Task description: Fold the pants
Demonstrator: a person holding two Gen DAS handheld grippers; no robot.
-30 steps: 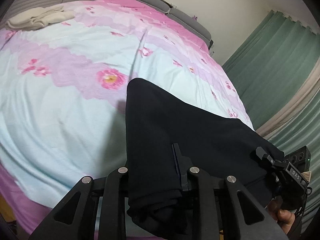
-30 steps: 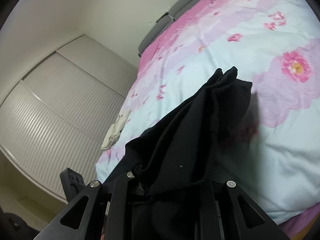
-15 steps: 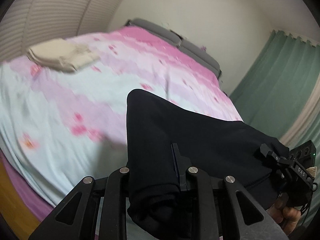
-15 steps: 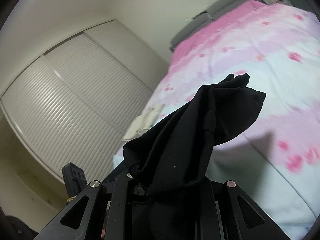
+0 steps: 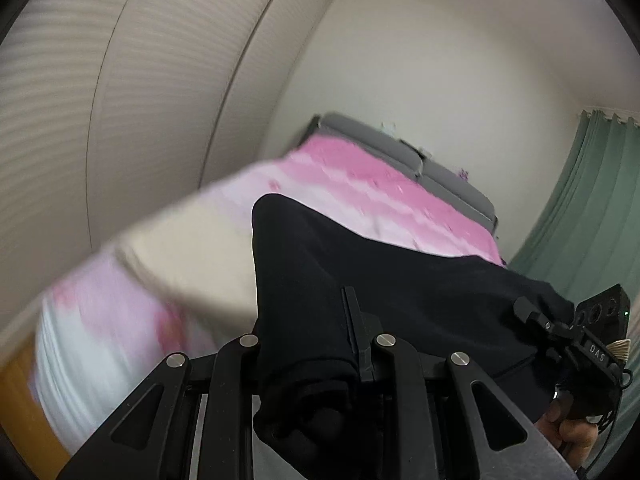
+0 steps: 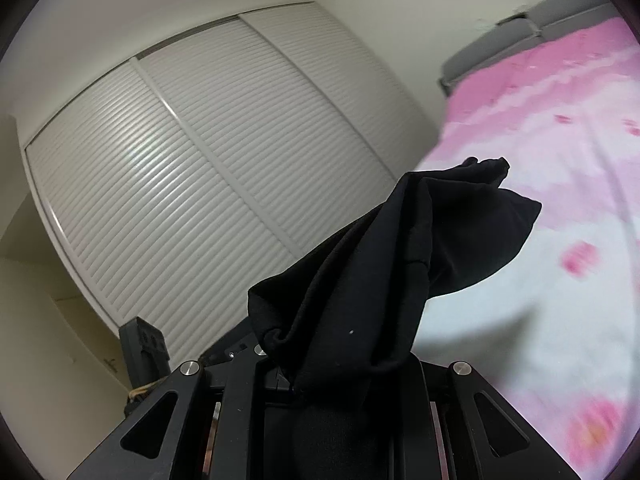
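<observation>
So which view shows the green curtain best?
The left wrist view: the green curtain hangs at the right edge, beyond the black pants. The right wrist view shows none of it, only wardrobe doors and bed.

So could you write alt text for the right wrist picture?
A black tool at the bottom edge clamps bunched black pants, which rise toward the middle. Behind stand white slatted wardrobe doors; on the right is a bed with a pink floral cover.

Pants [image 5: 400, 300] matt black cloth; bedspread [image 6: 560, 120] soft floral cloth.
</observation>
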